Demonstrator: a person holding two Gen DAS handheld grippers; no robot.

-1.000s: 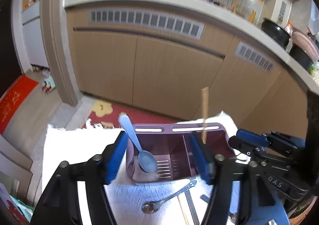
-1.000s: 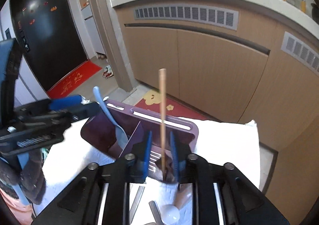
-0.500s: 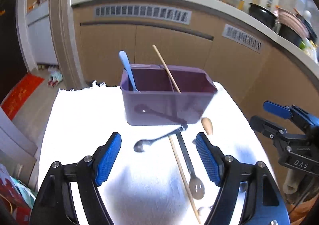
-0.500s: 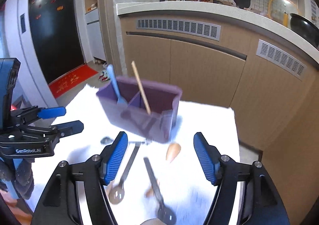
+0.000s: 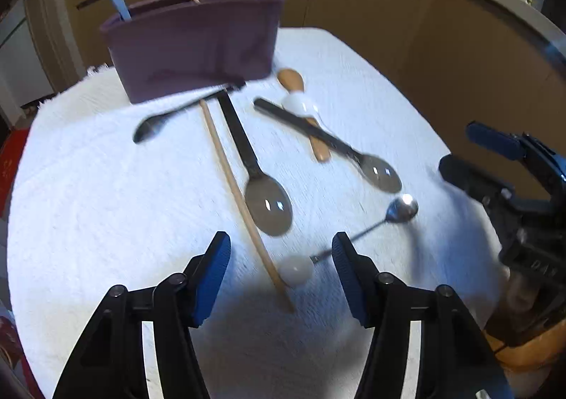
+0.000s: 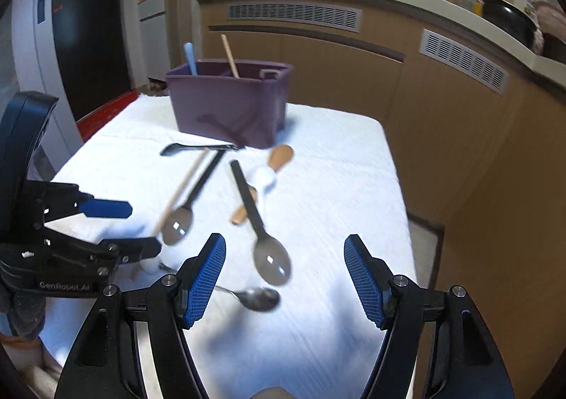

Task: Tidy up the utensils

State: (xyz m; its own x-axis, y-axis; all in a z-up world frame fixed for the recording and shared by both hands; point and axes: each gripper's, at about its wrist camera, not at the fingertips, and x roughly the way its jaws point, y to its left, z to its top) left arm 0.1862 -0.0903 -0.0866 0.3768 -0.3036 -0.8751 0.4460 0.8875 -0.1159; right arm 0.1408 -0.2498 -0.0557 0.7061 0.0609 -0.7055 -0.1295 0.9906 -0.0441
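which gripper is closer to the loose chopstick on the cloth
Left. The left gripper, jaws closing, has the chopstick's near end between its pads, untouched. The right gripper hangs off to the side, over the spoons.

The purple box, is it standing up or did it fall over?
Standing up. The purple box sits flat on the white cloth, open top upward, with a blue spoon and chopstick poking out.

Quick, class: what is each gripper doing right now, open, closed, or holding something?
Left gripper: open, jaws closing, nothing gripped; a light wooden chopstick and a small white-ended metal spoon lie on the cloth between them.
Right gripper: open, empty.
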